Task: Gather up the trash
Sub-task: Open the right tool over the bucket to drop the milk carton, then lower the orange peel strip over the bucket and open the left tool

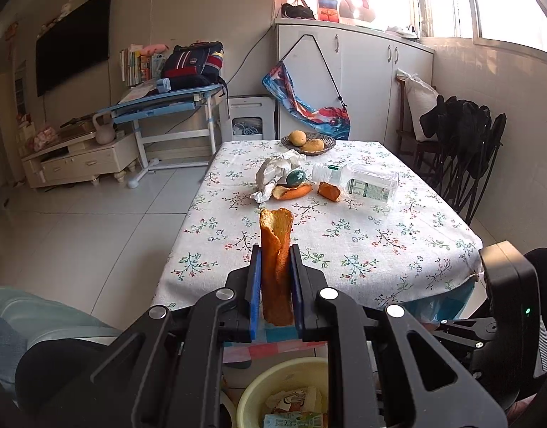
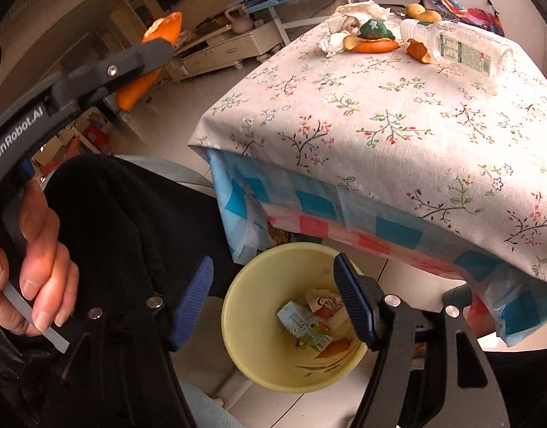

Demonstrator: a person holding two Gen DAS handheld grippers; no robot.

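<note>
My left gripper [image 1: 276, 249] is shut on a long orange peel [image 1: 275, 249], held upright in the air in front of the table's near edge. The same peel [image 2: 159, 35] and left gripper show at upper left in the right wrist view. My right gripper [image 2: 273, 271] is open and empty, hanging above a yellow bin [image 2: 238, 321] that holds wrappers and a peel; the bin also shows in the left wrist view [image 1: 252, 392]. On the floral tablecloth [image 1: 344, 235] lie crumpled paper [image 1: 273, 171], two orange peels [image 1: 293, 191] [image 1: 329, 190], a green object [image 1: 295, 177] and a clear plastic bottle [image 1: 362, 182].
A bowl with fruit [image 1: 308, 141] stands at the table's far edge. Black folding chairs [image 1: 462, 142] stand to the right, a blue desk [image 1: 166, 107] and TV cabinet [image 1: 77, 160] to the left. My knees in dark trousers [image 2: 113, 232] are beside the bin.
</note>
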